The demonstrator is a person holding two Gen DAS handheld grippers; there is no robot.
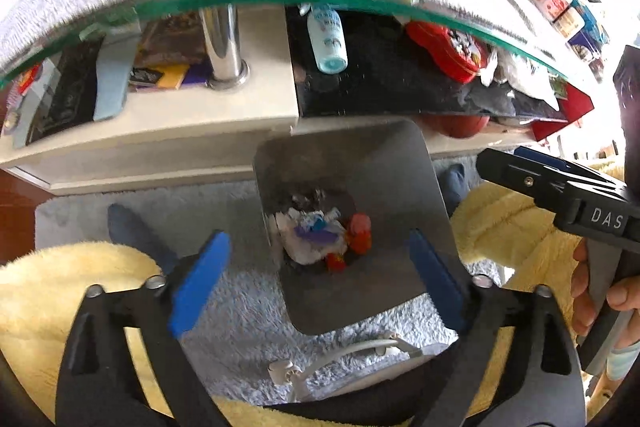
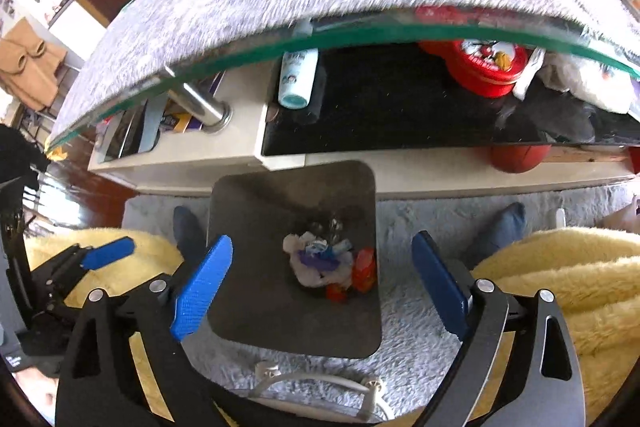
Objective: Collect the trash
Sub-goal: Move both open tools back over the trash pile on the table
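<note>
A dark square trash bin (image 1: 400, 179) stands on the grey rug in front of the glass coffee table; it also shows in the right wrist view (image 2: 256, 307). Inside lie crumpled white and purple wrappers (image 1: 312, 239) (image 2: 316, 263) and orange-red pieces (image 1: 358, 233) (image 2: 364, 269). My left gripper (image 1: 320, 279) hovers above the bin, open and empty. My right gripper (image 2: 320, 283) also hovers above the bin, open and empty. The right gripper shows at the right of the left wrist view (image 1: 560, 183). The left gripper shows at the left of the right wrist view (image 2: 96, 259).
The glass table top (image 2: 400, 31) carries a grey furry cover. On the shelf below lie a blue-capped bottle (image 1: 328, 41), a red tin (image 2: 486, 69), books and bags. A white cable (image 2: 320, 383) lies on the rug. Yellow fleece-covered legs (image 2: 560, 287) flank the bin.
</note>
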